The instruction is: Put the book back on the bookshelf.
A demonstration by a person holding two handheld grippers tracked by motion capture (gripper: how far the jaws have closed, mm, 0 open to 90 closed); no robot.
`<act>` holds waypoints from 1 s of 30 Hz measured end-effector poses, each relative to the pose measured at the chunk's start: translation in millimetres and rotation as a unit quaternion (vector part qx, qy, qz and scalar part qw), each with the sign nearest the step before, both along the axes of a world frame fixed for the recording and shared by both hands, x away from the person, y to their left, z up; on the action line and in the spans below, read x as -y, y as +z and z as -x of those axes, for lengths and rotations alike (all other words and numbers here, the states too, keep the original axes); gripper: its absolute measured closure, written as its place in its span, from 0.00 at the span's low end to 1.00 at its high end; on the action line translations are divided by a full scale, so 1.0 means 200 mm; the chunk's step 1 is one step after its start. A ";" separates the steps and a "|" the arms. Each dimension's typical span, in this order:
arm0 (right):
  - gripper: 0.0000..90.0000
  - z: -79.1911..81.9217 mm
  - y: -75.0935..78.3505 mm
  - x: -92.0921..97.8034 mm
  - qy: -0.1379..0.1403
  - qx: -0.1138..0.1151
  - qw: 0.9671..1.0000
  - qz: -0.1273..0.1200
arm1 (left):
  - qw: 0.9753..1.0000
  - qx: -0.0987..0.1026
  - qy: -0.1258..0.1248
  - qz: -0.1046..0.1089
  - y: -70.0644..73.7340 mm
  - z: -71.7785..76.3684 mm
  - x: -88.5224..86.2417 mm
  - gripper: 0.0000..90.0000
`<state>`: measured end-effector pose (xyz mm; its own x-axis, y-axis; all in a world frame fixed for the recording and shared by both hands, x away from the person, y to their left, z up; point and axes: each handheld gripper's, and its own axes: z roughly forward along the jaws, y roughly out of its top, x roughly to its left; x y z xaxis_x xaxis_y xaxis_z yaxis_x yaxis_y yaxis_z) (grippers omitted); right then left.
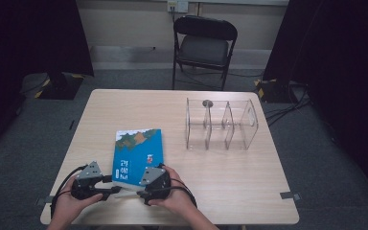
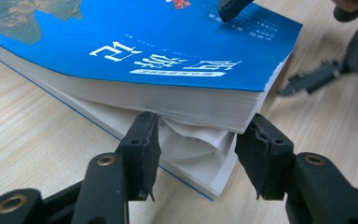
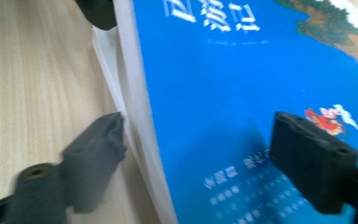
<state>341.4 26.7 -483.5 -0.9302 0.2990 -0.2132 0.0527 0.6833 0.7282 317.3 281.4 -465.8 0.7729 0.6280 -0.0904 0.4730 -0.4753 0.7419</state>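
Blue-covered paperback book, lying flat on the table left of the clear divider rack, is being judged thick, moderately heavy and floppy, best clamped across its near corner, where the left gripper and right gripper are being held open.

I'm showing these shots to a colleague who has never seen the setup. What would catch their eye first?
The bright blue book lying at the near edge of the table, with the left gripper and right gripper both open at its near corner. To the right stands a clear divided rack.
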 end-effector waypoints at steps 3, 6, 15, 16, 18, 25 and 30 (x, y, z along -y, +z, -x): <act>0.17 0.00 0.01 -0.03 -0.011 -0.010 1.000 -0.001 | 1.000 -0.001 0.004 0.006 0.02 0.00 0.01 0.55; 0.21 -0.01 0.01 -0.04 -0.007 0.003 1.000 0.013 | 1.000 0.003 0.000 0.005 0.03 -0.01 0.01 0.55; 0.32 -0.03 0.06 -0.07 0.009 -0.019 1.000 0.020 | 1.000 -0.004 0.000 0.007 0.05 -0.02 0.01 0.55; 0.32 -0.03 0.06 -0.07 0.007 -0.022 1.000 0.018 | 1.000 -0.003 0.001 0.006 0.05 -0.02 0.02 0.55; 0.35 -0.03 0.06 -0.07 0.004 -0.024 1.000 0.018 | 1.000 -0.002 0.000 0.002 0.05 -0.02 0.02 0.55; 0.56 -0.01 0.08 -0.07 0.008 0.001 1.000 0.029 | 1.000 -0.005 -0.002 0.008 0.05 -0.03 0.02 0.54; 0.72 0.00 0.11 -0.06 0.012 -0.005 1.000 0.023 | 1.000 0.002 0.004 0.009 0.04 -0.02 0.02 0.46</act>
